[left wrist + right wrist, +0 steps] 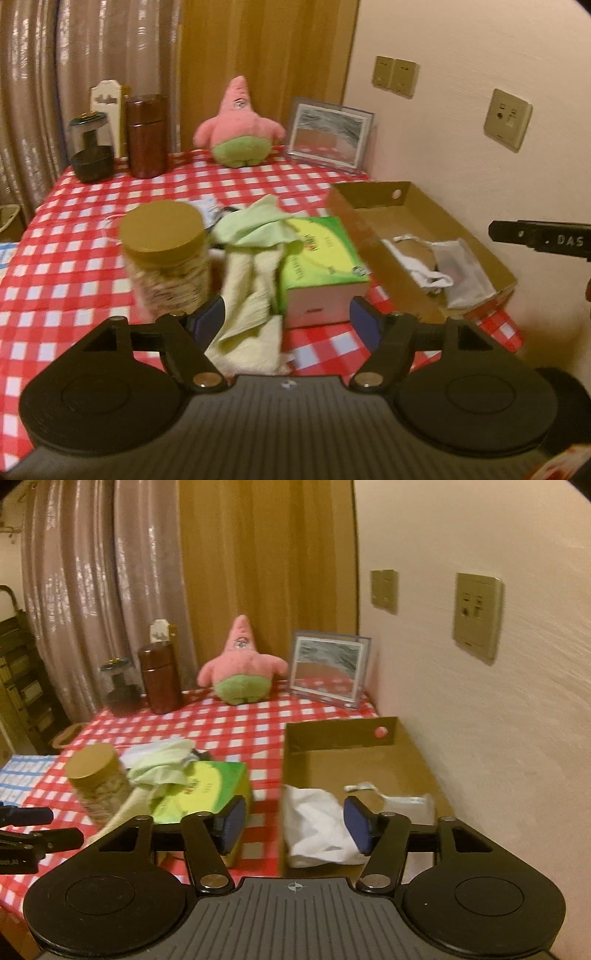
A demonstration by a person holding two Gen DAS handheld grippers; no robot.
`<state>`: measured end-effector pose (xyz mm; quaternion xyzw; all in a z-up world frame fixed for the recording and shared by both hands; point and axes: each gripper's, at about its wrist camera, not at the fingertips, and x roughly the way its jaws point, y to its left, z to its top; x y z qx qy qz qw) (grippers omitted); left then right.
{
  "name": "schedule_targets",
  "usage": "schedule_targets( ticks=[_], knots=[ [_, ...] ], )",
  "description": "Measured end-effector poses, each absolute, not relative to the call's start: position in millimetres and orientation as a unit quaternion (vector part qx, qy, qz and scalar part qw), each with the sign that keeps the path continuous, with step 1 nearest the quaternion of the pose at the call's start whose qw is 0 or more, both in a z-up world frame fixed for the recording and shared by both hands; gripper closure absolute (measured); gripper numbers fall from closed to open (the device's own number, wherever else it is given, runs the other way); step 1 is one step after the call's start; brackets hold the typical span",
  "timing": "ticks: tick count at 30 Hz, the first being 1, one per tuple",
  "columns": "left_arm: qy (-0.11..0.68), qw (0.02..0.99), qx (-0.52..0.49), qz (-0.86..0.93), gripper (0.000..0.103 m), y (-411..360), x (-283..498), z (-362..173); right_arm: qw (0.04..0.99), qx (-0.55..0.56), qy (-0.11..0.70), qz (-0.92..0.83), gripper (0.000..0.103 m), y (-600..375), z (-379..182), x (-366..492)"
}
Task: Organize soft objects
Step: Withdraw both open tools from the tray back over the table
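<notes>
Left gripper hangs spread wide and empty over the pale yellow towel; right gripper gapes, holding nothing, above the brown cardboard box. White cloth lies in that box; the towel and green cloth wait left of it.

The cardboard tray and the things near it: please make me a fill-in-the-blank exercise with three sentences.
1. The white cloth lies inside the ____ tray.
2. The pink plush toy sits between the brown canister and the picture ____.
3. The pale green cloth is draped partly over the ____ box beside the jar.

Missing words: cardboard; frame; green
</notes>
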<state>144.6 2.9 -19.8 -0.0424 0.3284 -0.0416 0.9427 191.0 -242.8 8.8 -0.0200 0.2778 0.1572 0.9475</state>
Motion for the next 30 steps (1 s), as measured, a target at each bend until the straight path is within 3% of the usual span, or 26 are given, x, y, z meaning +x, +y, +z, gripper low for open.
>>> schedule_targets(
  ticks=[6,8,11,30],
  knots=[
    [0.330,0.943,-0.045,-0.012,0.024,24.4,125.9,-20.3,0.941,-0.028,0.286,0.177,0.034,-219.4,7.6,178.9],
    [0.332,0.942,-0.045,-0.004,0.024,30.3,121.4,-21.7,0.940,-0.032,0.287,0.179,0.025,-214.4,6.2,176.1],
    [0.336,0.941,-0.043,0.006,0.022,38.2,116.1,-24.6,0.939,-0.032,0.289,0.184,0.021,-208.6,4.0,172.7],
    [0.363,0.931,-0.012,0.017,0.017,53.4,111.0,-44.7,0.929,-0.059,0.302,0.203,0.016,-180.9,-6.7,170.0]
  ],
)
